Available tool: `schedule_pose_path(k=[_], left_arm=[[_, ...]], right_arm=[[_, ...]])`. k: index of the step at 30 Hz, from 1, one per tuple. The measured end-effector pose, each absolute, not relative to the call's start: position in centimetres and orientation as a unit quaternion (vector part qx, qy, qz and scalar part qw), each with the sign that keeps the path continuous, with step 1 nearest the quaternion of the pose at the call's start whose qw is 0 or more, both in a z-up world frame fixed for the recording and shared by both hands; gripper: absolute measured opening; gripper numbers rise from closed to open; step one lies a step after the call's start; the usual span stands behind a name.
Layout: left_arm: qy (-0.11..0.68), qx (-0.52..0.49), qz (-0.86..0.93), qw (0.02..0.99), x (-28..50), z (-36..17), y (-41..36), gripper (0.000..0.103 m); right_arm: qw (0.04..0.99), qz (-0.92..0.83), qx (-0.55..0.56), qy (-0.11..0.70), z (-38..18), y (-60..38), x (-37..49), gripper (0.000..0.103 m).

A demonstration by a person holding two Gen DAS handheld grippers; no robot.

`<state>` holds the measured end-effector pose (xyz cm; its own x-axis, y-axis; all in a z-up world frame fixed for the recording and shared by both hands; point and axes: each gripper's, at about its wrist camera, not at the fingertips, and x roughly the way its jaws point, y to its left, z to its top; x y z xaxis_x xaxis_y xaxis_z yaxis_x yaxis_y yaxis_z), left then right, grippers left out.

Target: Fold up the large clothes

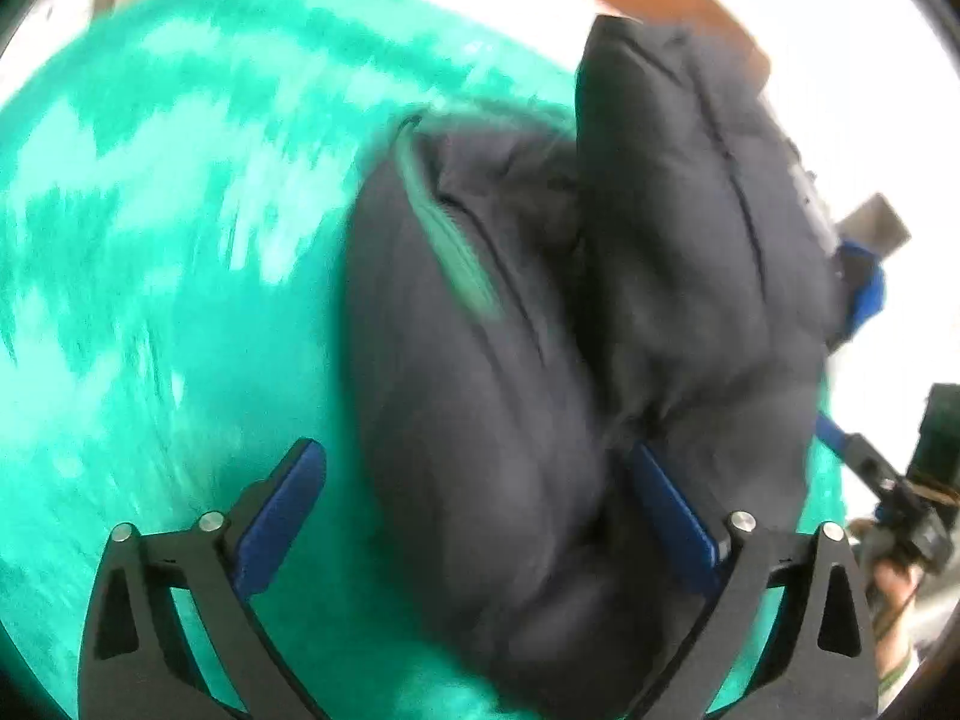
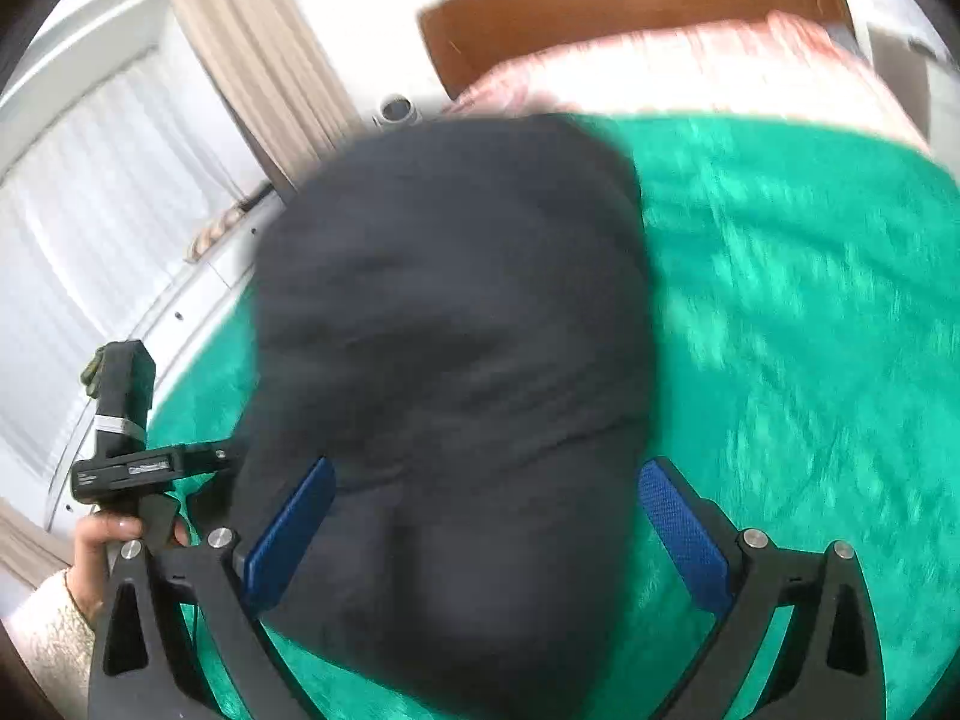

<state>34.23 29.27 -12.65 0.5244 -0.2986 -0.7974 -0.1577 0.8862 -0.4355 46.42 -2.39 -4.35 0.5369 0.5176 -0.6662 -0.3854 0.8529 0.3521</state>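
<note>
Dark padded jacket [image 1: 540, 312] bunched on green blanket [image 1: 180, 240]; left gripper [image 1: 474, 516] and right gripper [image 2: 486, 516] both spread wide, jacket between their fingers.

This is a bedroom in a home. A bed with a green fleece blanket [image 2: 810, 312] has a wooden headboard [image 2: 630, 6] at its far end, and beige curtains [image 2: 264, 60] hang left of the headboard.
</note>
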Motion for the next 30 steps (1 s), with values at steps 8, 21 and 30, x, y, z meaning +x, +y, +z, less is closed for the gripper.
schedule_pose_path(k=[8,21,30], left_arm=[[0.425,-0.141,-0.031,0.894,28.0,-8.9,25.4,0.098],[0.264,0.113,0.171,0.943,11.4,-3.2,18.4,0.103],[0.299,0.059,0.14,0.942,8.0,-4.8,15.0,0.103]], right_arm=[[0.908,0.247,0.044,0.337,-3.3,-4.5,38.7,0.1],[0.967,0.054,-0.067,0.241,-4.1,-7.9,20.6,0.103],[0.957,0.075,-0.034,0.278,-5.7,-9.6,15.9,0.103]])
